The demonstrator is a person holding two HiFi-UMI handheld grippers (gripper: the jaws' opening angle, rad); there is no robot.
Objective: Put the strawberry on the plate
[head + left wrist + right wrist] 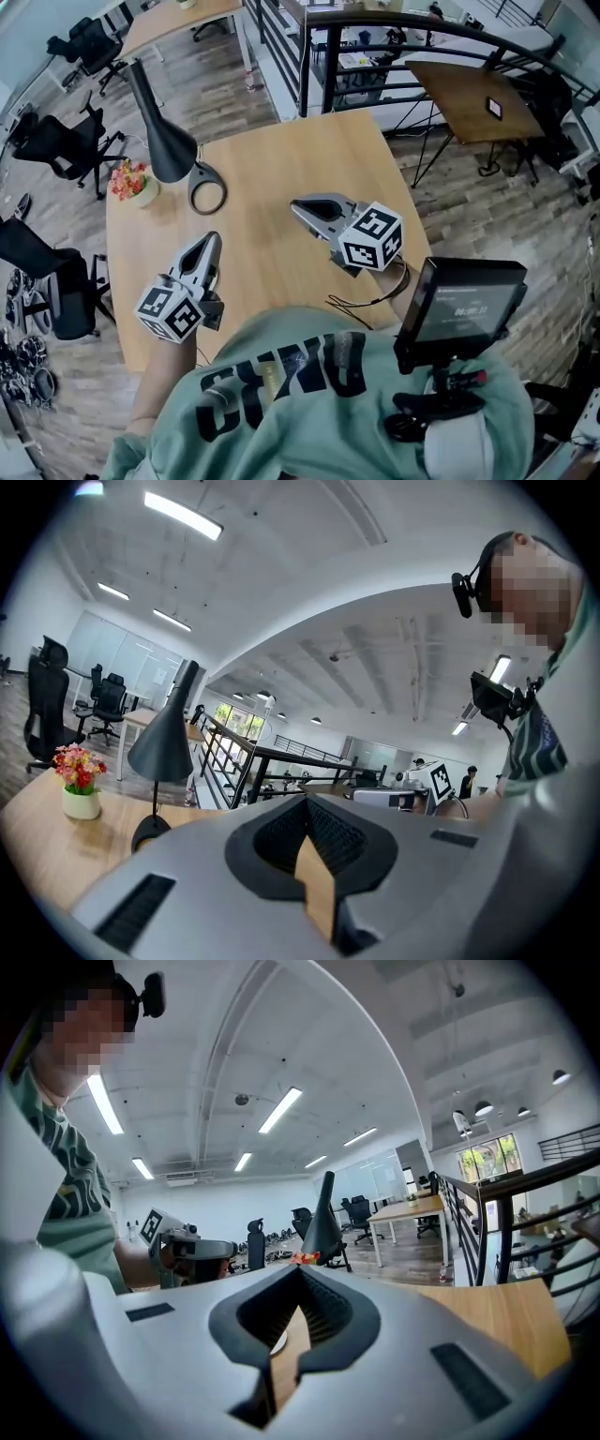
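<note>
Left gripper (212, 240) and right gripper (296, 206) hover, fingers closed, empty.

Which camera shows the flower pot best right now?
Left gripper view: the flower pot stands whole, side-on and unobstructed. Head view shows it small from above; right gripper view catches only its distant blossoms.

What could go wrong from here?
1. No strawberry or plate shows in any view, so the task may stall.
2. The left gripper and right gripper both have jaws shut on nothing; they must open before any grasp.
3. The lamp and flowers stand near the left gripper; a sweep could topple them.
</note>
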